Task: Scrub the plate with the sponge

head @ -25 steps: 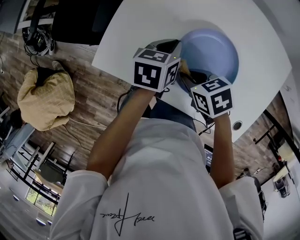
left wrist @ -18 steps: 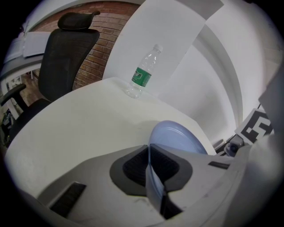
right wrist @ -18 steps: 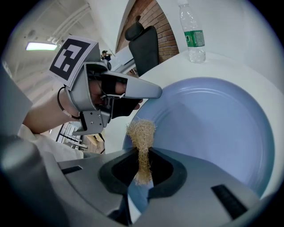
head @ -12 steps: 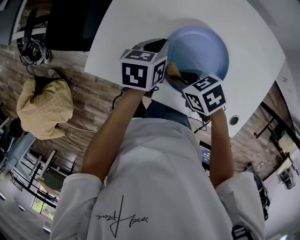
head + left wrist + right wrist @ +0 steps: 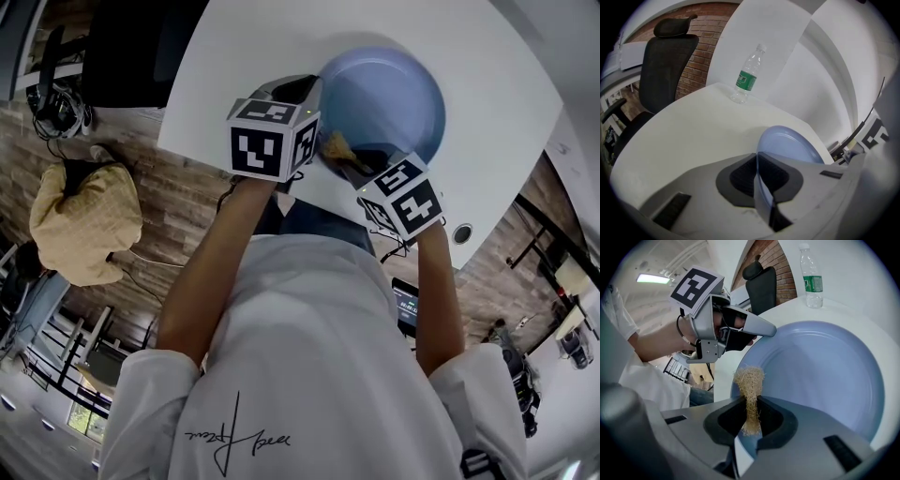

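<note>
Starting at your right gripper [image 5: 751,401]: jaws were clenched on the sponge [image 5: 749,380], a tan fibrous strip. Its long axis ran out along the jaws, with the tuft end clear of the tips. The tuft sat at the near rim of the plate [image 5: 820,366], and the bare blue face lay ahead and to its right. Touching the rim or just off it: could not tell.

Your left gripper [image 5: 758,159]: jaws were closing on the plate's left rim, which stood edge-on between the pads, pads on it. Your right hand was the nearer to the face. The scrub, as I judged it, called for a push forward and rightward while the left pinned the rim.

The plate sat near your edge of the table [image 5: 487,56]. The left gripper view showed the rim grip but no sponge. The right gripper view showed the sponge, the plate face and the left gripper at the rim. A bottle [image 5: 749,75] stood well apart on the far side, a chair [image 5: 665,61] beyond the table.
</note>
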